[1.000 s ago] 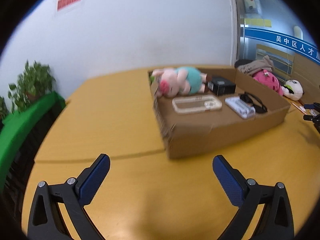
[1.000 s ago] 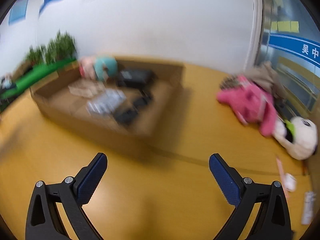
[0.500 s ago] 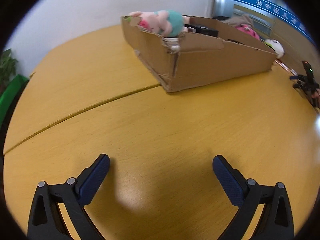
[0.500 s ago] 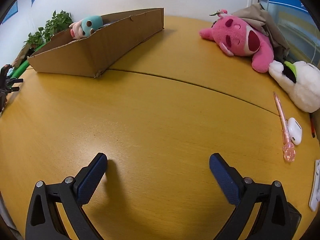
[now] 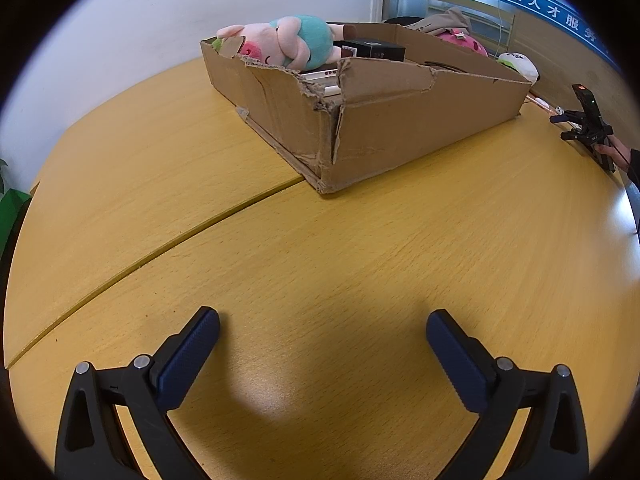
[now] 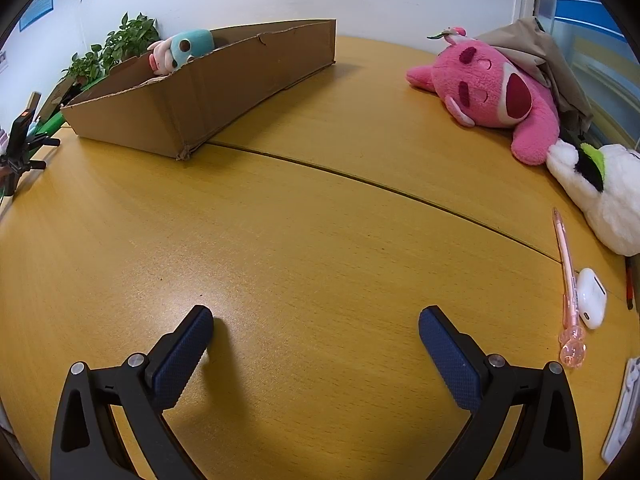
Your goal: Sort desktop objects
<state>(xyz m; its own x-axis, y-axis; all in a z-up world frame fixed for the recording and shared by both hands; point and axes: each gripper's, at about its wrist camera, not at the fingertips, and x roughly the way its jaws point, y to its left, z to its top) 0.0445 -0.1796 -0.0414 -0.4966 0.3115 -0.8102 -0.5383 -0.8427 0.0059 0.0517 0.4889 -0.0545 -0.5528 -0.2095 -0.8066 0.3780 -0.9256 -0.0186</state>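
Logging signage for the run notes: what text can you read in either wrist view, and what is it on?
"吴中区人才服务": white characters on the blue wall banner in the left wrist view; it is cut off at the frame edge.
Black rectangular box in the brown cardboard box: print too small to read.
Blue wall posters in the right wrist view: unreadable.

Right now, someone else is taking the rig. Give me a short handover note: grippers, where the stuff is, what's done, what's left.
Left gripper: open, holding nothing, low over bare table.
Right gripper: open, holding nothing, also over bare table.
Cardboard box sits at the far side; already in it: pig plush, black box, and some flat items mostly hidden by the wall.
Still out on the table, to the right of the right gripper: pink plush, white plush, pink pen, white earbud case, and a white object cut off at the frame edge.
Left to do: probably box those, nearest first.
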